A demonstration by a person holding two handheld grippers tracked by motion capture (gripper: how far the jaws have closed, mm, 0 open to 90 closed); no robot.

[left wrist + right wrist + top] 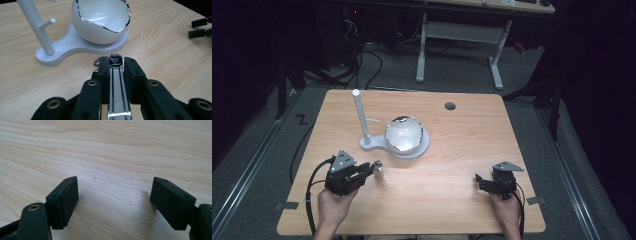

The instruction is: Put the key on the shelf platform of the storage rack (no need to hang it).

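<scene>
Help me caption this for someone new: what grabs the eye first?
The glossy white egg-shaped bowl with a chrome jagged rim, sitting mid-table on a white stand beside its upright post. Nearer the person, the left gripper clamps a shiny metal watch band, while the right gripper gapes over bare wood.

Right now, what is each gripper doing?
Left gripper: shut on a shiny metal strap, near the white stand.
Right gripper: open, holding nothing, over bare table.
</scene>
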